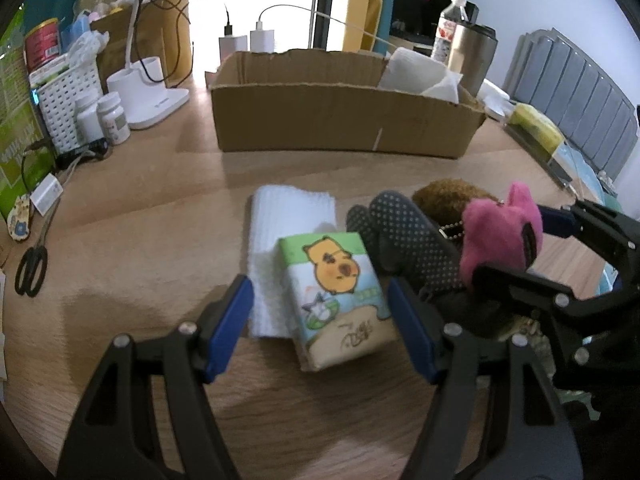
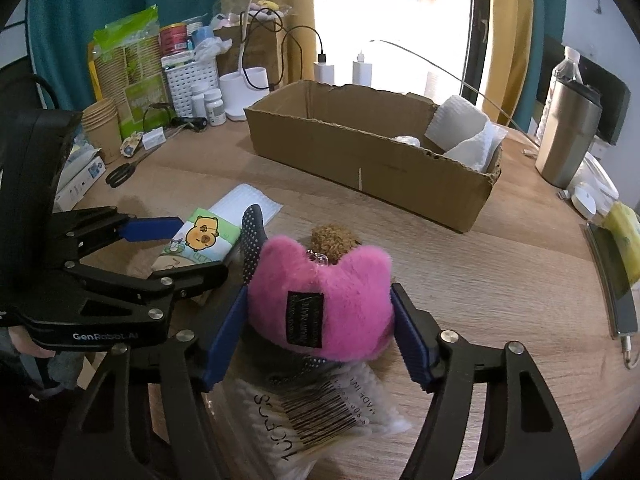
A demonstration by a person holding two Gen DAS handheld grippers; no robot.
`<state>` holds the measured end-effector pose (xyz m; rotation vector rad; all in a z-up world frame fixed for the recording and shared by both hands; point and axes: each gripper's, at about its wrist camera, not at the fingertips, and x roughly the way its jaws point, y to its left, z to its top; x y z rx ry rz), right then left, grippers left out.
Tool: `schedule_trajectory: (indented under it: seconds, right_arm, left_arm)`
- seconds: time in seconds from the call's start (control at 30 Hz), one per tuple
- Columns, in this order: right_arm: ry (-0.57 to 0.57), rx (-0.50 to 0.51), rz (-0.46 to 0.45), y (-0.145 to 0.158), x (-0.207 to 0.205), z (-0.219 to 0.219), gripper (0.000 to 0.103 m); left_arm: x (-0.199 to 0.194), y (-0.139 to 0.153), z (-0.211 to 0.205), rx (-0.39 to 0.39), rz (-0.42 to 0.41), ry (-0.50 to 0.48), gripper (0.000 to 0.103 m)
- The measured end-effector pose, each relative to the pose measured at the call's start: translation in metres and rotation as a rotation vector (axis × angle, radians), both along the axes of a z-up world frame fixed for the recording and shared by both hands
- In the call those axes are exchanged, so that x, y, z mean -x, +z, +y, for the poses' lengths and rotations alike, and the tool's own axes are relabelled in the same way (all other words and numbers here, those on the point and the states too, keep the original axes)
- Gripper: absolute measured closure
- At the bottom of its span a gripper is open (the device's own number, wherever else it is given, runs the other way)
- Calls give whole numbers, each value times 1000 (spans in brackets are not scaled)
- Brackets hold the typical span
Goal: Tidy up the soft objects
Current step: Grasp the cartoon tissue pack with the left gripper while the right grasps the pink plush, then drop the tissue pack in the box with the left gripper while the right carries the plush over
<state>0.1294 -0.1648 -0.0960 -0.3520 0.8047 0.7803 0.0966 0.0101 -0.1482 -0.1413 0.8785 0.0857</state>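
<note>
While a pink plush toy (image 2: 320, 304) is being squeezed between the blue fingers (image 2: 412, 344) of the right gripper (image 2: 318, 334), a cartoon-printed tissue pack (image 1: 338, 296) is being framed by the widely parted fingers of the left gripper (image 1: 320, 324), with neither pad seen touching it. One open cardboard box (image 2: 372, 168) is being shown at the far side of the wooden tabletop (image 2: 500, 288); one roll of white paper (image 2: 456, 122) and some loose white tissue are being held in its right end, the rest of its interior being hidden behind the near wall. One white perforated basket (image 1: 70, 96), stuffed with packets that cannot be told apart, is being shown at the left edge, with two white pill bottles (image 1: 102, 116) standing just beside it. One folded white cloth (image 1: 288, 236) is lying partly under the tissue pack. One dark polka-dotted fabric piece (image 1: 404, 232) and one brown plush toy (image 2: 334, 242) are lying between the pack and the pink toy. One bagged pack of cotton swabs (image 2: 316, 412) is lying beneath the right gripper. One pair of scissors (image 1: 32, 268), one steel tumbler (image 2: 566, 136), one water bottle (image 1: 448, 26) and one stack of paper cups (image 2: 102, 128) are being shown around the edges.
</note>
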Motion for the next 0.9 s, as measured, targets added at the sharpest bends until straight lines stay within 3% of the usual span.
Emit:
schedule_trajectory:
  seconds: [0.1, 0.43, 0.7, 0.9]
  right_arm:
    - [3, -3, -4, 1, 2, -1, 34]
    - [2, -22, -32, 12, 3, -4, 42]
    - [1, -25, -53, 17, 3, -6, 57]
    - [3, -40, -60, 21, 2, -7, 59]
  left_arm:
    - [1, 2, -3, -9, -5, -20, 46]
    - [4, 13, -4, 17, -35, -37, 48]
    - [5, 22, -5, 27, -58, -50, 48]
    - [5, 29, -5, 33, -78, -60, 48]
